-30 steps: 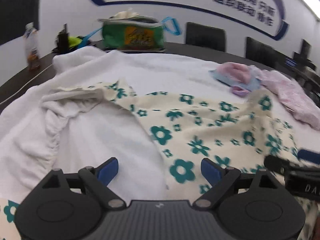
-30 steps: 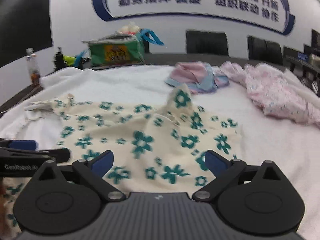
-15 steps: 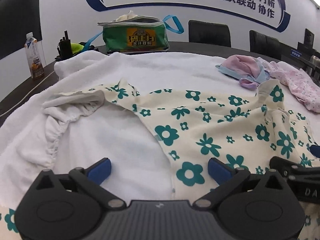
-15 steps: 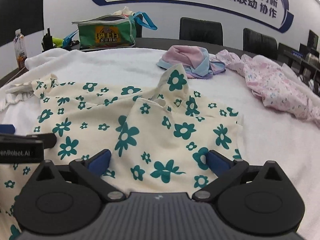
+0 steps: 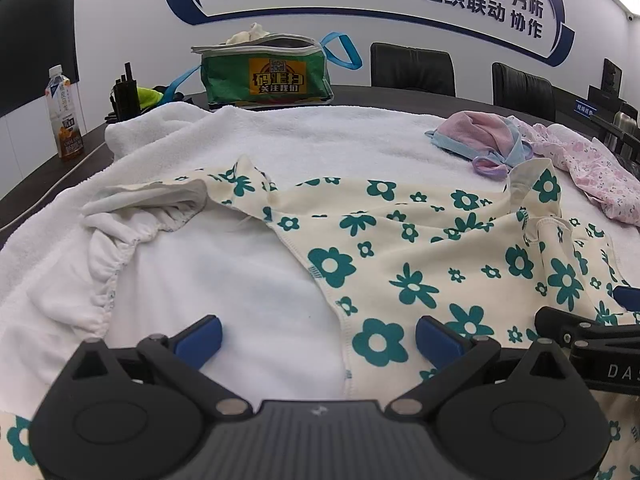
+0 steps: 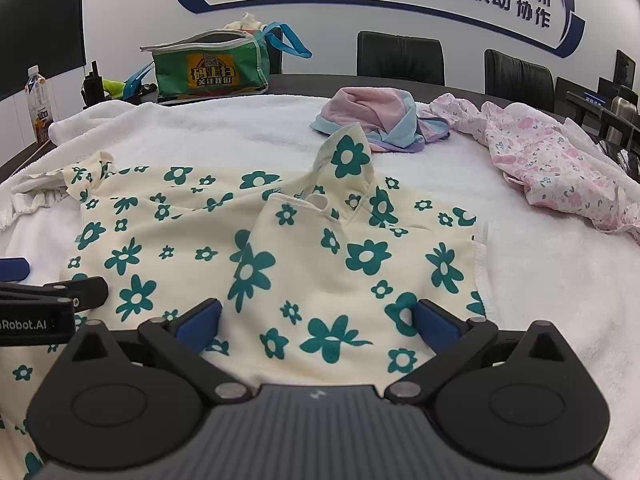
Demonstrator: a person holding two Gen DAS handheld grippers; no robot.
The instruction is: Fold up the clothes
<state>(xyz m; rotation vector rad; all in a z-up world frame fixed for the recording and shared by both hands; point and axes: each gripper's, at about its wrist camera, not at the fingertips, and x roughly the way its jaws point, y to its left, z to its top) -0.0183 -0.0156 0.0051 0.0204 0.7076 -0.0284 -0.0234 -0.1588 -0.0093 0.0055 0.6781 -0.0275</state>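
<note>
Cream garment with teal flowers (image 6: 304,248), rumpled on white towel (image 5: 240,300) covering the surface, collar raised; left claw (image 5: 318,334) just opened wide, over garment's hem, gripping nothing; right claw (image 6: 316,320) wide open above garment; pink-and-blue garment (image 6: 376,118), pink floral garment (image 6: 552,160) beyond.

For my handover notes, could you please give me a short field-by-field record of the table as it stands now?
garment in work: cream floral garment, spread out but rumpled, one flap sticking up
surface: white towel over a dark table
left tool: open, holding nothing; its jaws have just been opening
right tool: open, above the garment
other clothes: pink and blue garment; pink floral garment, both unfolded
behind: green bag, bottle
</note>
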